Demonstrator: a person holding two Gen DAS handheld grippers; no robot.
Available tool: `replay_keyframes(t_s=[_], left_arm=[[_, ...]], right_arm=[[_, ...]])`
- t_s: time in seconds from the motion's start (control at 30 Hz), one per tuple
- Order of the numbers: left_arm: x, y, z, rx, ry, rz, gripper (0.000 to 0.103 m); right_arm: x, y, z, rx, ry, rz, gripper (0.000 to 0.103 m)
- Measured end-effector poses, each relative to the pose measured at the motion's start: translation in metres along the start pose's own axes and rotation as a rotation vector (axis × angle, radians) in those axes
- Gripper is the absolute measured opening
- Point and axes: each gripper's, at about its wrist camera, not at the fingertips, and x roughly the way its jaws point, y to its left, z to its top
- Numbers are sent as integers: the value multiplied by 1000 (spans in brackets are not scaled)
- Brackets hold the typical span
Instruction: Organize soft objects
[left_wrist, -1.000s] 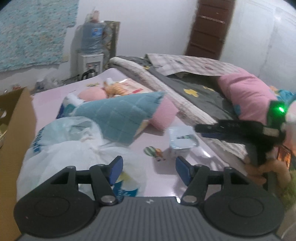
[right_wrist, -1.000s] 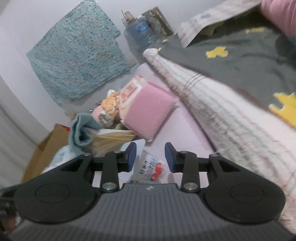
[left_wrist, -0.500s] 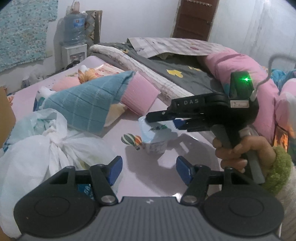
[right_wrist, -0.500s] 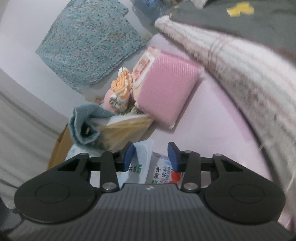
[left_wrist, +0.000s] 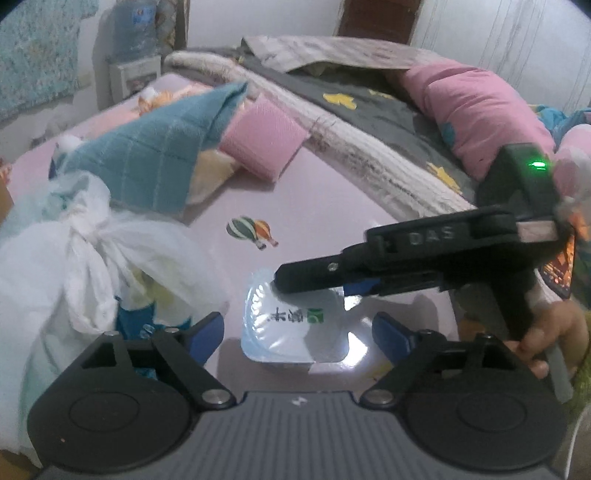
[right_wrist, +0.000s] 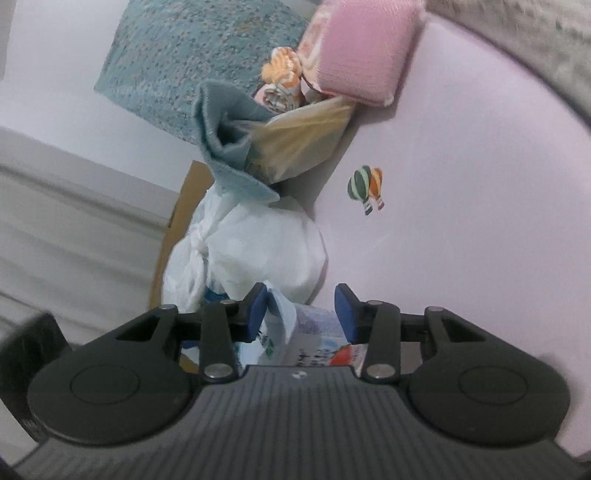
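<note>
Sealed cup (left_wrist: 295, 325) sat on the lilac sheet (left_wrist: 332, 206) of the bed, foil lid up, printed label showing — dead centre between the left tongs (left_wrist: 298, 332) in the left view. Left jaws were opening, wide, pads clear of the cup on both sides; nothing gripped. Right tongs (right_wrist: 300, 308) came in from the side over the cup's far edge, jaws also opening, only part-way apart. Cup rim and a bit of lid film sat between its pads, but I couldn't tell whether they pressed on it (fisheye blur, base blocks the view).

To do this step well, I'd judge: only one set of tongs should take the cup. Grip the side walls low, not the foil rim — the lid looked thin and would likely peel or dent. Keep it upright, squeeze gently, since the walls probably flex.

Just left of the cup: knotted white plastic bag (left_wrist: 85, 266), nearly touching the left pad, so it could snag. Beyond it, a teal checked cloth (left_wrist: 155, 147) draped over other items, then a pink pad (left_wrist: 262, 140). A balloon print (left_wrist: 251, 230) marked the sheet between them.

Further out: striped blanket and grey quilt with yellow stars (left_wrist: 340, 99), pink duvet (left_wrist: 472, 107), water dispenser (left_wrist: 133, 48) and a dark door (left_wrist: 380, 16) at the wall. A hand (left_wrist: 543, 332) held the right handle.
</note>
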Motion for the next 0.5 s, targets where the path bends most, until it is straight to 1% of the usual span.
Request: replay_keyframes(t_s=[0.13,0.23,0.27,0.3,0.33,0.37,0.4,0.5], left_arm=[[13,1,5,-14,13,37,88],[22,-1,7,0,21,53,84],[26,-2,7,5,31,58,80],[29,-2,8,7,39,63,75],[31,-2,8,9,45,59,73],[33,-2,7,7,52,49,67],[34,-2,7,2,58,39,64],[32,-3,5,5,47,44,63]], right_arm=[[-16,9,4,-33,-49,-1,45],[-33,16,7,-66,-94,-15,48],[-37,18,8,-71,-105,-13,48],[-41,11,12,-71,-111,-9,49],[-46,7,12,-69,-117,-6,50],[-48,6,12,-64,-124,-9,50],[-49,4,12,-59,-129,-14,50],[-51,-2,11,-39,-145,-33,51]])
